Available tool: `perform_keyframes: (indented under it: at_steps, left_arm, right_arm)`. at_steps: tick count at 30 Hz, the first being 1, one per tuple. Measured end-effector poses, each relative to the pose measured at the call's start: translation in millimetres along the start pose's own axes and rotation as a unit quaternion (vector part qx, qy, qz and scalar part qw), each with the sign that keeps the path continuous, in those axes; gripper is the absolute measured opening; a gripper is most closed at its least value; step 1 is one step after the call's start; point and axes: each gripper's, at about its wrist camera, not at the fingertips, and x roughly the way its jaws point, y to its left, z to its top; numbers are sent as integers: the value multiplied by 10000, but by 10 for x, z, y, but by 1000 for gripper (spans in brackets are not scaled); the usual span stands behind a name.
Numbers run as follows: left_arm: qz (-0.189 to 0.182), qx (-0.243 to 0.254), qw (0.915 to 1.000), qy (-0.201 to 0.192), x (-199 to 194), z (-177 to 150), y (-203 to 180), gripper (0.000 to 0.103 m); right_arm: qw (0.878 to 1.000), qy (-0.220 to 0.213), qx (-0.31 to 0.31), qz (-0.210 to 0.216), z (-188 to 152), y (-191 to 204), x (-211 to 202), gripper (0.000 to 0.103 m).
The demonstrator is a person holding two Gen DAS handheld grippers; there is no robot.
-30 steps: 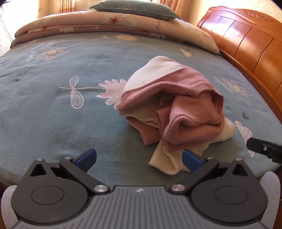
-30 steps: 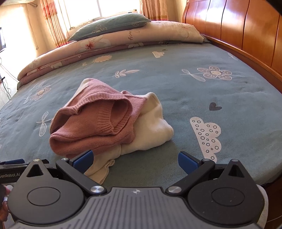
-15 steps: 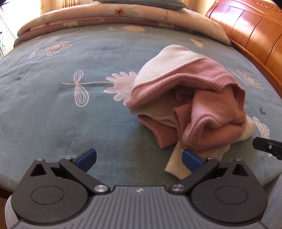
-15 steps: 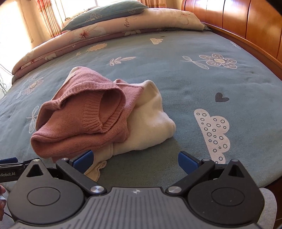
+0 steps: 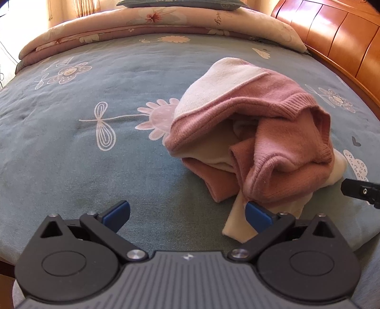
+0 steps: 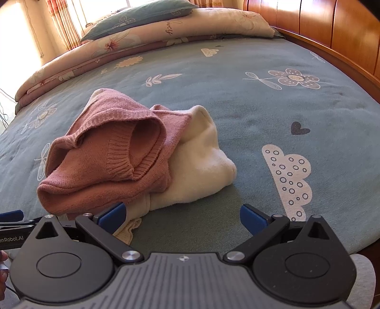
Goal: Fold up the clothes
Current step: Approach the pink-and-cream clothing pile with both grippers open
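A crumpled pink-and-cream sweater (image 5: pixel 256 133) lies bunched in a heap on the blue-green bedspread (image 5: pixel 71 147), near the bed's near edge. Its knit is dusty pink with ribbed hems, and a cream panel shows along the far top of the mound; more cream fabric spills out beneath on the side toward the right tongs and trails toward the bed's edge in a narrow flap. From the right wrist view the sweater (image 6: pixel 114 152) shows a ribbed opening gaping toward the camera, with the cream part bulging out to its right. The left gripper (image 5: pixel 187 214) stands wide apart and empty just short of the heap, its right blue pad close against the trailing cream flap, its left pad over bare bedspread; whether the pad touches the cloth cannot be told. The right gripper (image 6: pixel 182 215) is likewise spread wide and holds nothing, its left pad next to the sweater's lower cream edge, its right pad over bare bedspread (image 6: pixel 261 99). A folded floral quilt (image 6: pixel 142 40) and a pillow (image 6: pixel 142 16) lie along the far side, and a wooden headboard (image 6: pixel 320 26) rises at the right.
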Motion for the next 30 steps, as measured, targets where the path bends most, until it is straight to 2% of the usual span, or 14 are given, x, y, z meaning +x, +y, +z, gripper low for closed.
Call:
perform_keyframes:
  at_steps: [8, 15, 17, 24, 30]
  left_arm:
    - [-213, -13, 9996, -161, -32, -10, 6, 102]
    - [-237, -154, 9996, 4, 18, -11, 54, 102]
    - [-267, -195, 9994, -56, 8, -26, 70, 102]
    - [-478, -152, 9977, -454, -45, -82, 145, 102]
    - [-531, -321, 9973, -402, -40, -50, 251, 102]
  right_arm:
    - [10000, 5, 16, 21, -6, -8, 12, 103]
    - [9999, -75, -10, 78, -9, -14, -2, 103]
    - [9999, -105, -5, 105, -9, -17, -5, 103]
    - [9988, -416, -184, 182, -34, 21, -52, 103]
    - [9953, -725, -518, 371, -57, 79, -102, 101]
